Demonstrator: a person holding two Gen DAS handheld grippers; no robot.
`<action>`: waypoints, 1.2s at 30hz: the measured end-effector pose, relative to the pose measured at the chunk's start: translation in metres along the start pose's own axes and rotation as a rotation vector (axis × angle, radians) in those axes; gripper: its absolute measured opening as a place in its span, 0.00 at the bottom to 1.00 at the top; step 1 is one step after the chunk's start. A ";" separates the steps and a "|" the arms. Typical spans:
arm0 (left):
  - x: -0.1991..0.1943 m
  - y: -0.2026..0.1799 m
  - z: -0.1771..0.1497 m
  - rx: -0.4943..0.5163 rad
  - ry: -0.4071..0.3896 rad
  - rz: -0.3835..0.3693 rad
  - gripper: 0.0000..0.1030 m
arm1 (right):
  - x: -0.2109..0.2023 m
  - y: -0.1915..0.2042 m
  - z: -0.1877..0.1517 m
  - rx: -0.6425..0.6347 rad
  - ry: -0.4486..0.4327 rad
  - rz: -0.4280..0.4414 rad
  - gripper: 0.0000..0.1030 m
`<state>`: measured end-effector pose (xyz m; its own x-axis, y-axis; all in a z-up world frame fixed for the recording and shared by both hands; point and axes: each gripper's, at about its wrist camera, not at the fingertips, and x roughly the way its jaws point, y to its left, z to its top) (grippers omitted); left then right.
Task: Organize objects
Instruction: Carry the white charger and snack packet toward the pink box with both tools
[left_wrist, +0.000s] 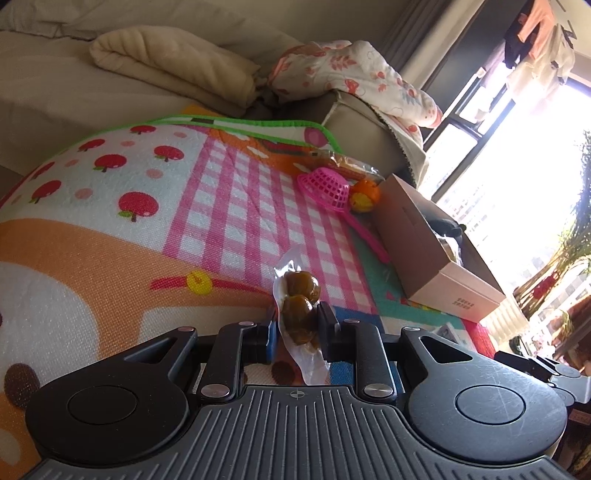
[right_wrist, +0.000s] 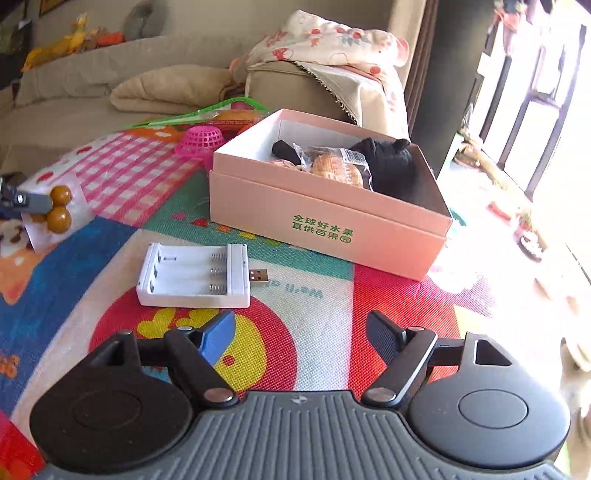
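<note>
sunlit living room, with a woven play mat (right_wrist: 295, 332) in bright cartoon prints spread before a beige fabric sofa (right_wrist: 110, 81). on it stands the pale pink cardboard box (right_wrist: 325, 218), lid off, green characters printed on its front wall; inside lie a bread roll in crinkled clear wrap (right_wrist: 336, 166) and a soft black cloth item (right_wrist: 391, 166). just in front of the box lies a white plastic battery charger (right_wrist: 192, 277), its slots empty, spring coils showing, usb plug pointing toward the box. behind the box sits an upturned pink plastic mesh scoop (left_wrist: 327, 188) beside a small orange and yellow toy (left_wrist: 364, 195).

left of the box, the left gripper (left_wrist: 295, 321) tilts down over the mat, its jaws pinched on a clear vacuum pouch of glossy brown round chestnuts (left_wrist: 301, 299), lifted off the mat. the right gripper (right_wrist: 301, 332) points down at the mat near the charger, jaws spread wide with nothing between them. folded cream blanket (left_wrist: 173, 62) and floral quilt (left_wrist: 351, 74) rest on the sofa.
</note>
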<state>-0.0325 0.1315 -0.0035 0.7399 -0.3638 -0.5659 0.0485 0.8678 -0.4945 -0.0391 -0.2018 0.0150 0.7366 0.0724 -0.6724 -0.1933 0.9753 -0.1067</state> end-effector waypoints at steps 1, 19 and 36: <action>0.000 -0.002 -0.001 0.008 -0.002 0.005 0.24 | -0.001 -0.002 0.000 0.026 -0.004 0.025 0.85; -0.002 -0.009 -0.004 0.027 -0.002 0.005 0.24 | 0.039 0.059 0.025 -0.055 0.003 0.169 0.90; 0.024 -0.042 0.013 0.109 0.017 0.076 0.23 | 0.012 0.031 0.014 0.072 -0.177 0.166 0.90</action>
<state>-0.0077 0.0905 0.0120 0.7329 -0.3001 -0.6106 0.0655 0.9244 -0.3758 -0.0273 -0.1680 0.0144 0.8020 0.2621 -0.5367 -0.2793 0.9589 0.0508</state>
